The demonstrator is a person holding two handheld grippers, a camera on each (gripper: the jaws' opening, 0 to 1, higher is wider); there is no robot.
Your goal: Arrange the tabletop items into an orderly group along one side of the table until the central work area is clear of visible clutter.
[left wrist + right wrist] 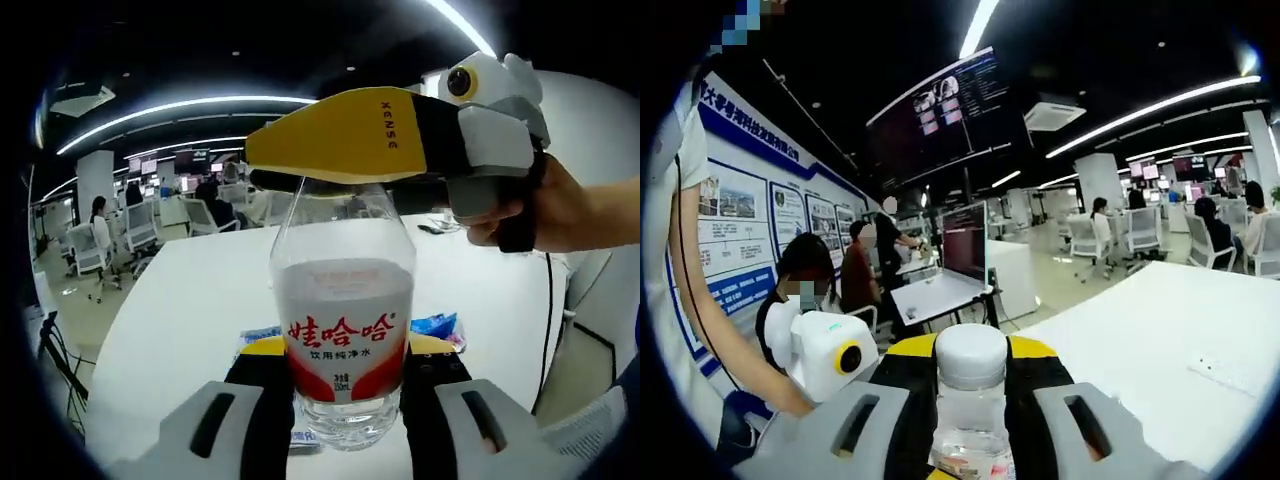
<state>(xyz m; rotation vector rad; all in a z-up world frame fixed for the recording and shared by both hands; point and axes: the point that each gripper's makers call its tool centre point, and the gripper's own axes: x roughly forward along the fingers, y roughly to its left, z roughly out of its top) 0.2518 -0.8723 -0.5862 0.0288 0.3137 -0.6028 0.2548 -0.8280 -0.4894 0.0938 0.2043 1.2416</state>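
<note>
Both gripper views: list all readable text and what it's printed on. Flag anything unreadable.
"娃哈哈", large red characters on the water bottle label.
"饮用纯净水", smaller line under it on the same label.
"XENSE", on the yellow jaw of the right gripper.
Small vertical print at the label's lower edge: too small to read.
Blue wall boards: characters blurred.
Overhead screen and monitor: unreadable.

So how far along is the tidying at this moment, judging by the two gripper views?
Nothing looks finished yet. In hand: the water bottle stands between the left gripper's jaws, while the right gripper closes around its white cap. Left: blue packets lie on the white table behind the bottle, not yet grouped along one side.
</note>
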